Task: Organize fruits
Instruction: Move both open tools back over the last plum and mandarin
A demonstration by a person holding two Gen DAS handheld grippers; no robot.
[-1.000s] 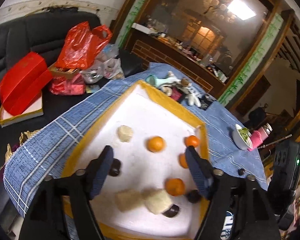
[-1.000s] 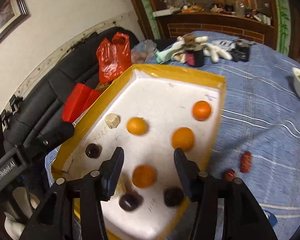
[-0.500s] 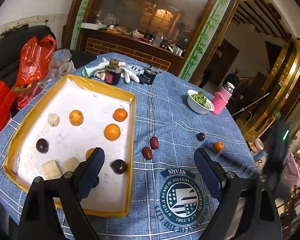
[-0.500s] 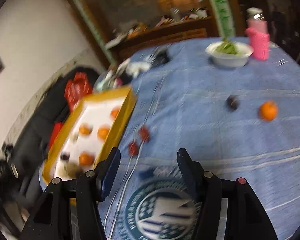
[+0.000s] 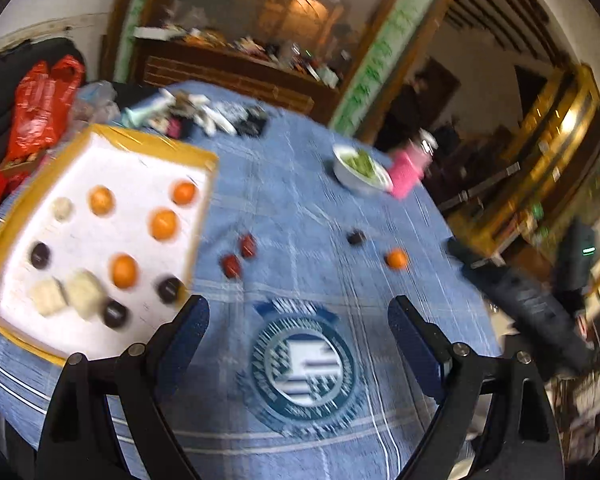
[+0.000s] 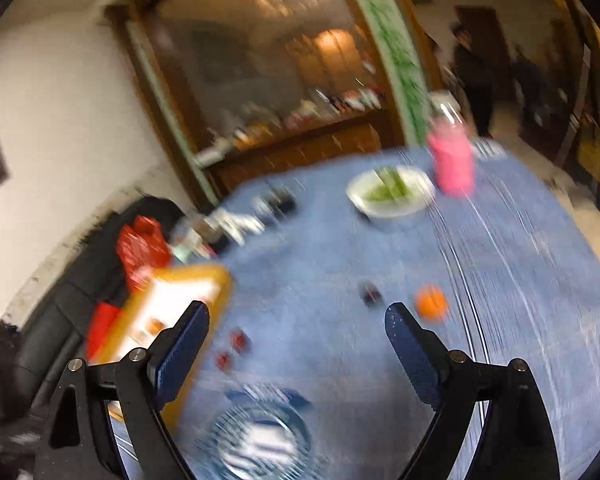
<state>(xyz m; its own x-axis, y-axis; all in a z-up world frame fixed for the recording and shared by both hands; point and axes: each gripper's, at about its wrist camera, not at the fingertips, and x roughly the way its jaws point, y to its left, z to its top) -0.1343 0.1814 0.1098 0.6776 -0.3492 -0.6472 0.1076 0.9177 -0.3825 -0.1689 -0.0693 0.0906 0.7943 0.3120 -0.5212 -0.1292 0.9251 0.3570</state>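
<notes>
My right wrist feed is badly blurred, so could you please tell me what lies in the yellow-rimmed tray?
Observer: The left wrist view shows four oranges inside the tray, spread apart on its white floor.
Operator: Thank you. Is anything else in it?
Observer: Three dark round fruits and three pale chunks, mostly toward its near end.
Operator: And is the left claw carrying anything?
Observer: No, the left claw is open and empty above the blue cloth.
</notes>
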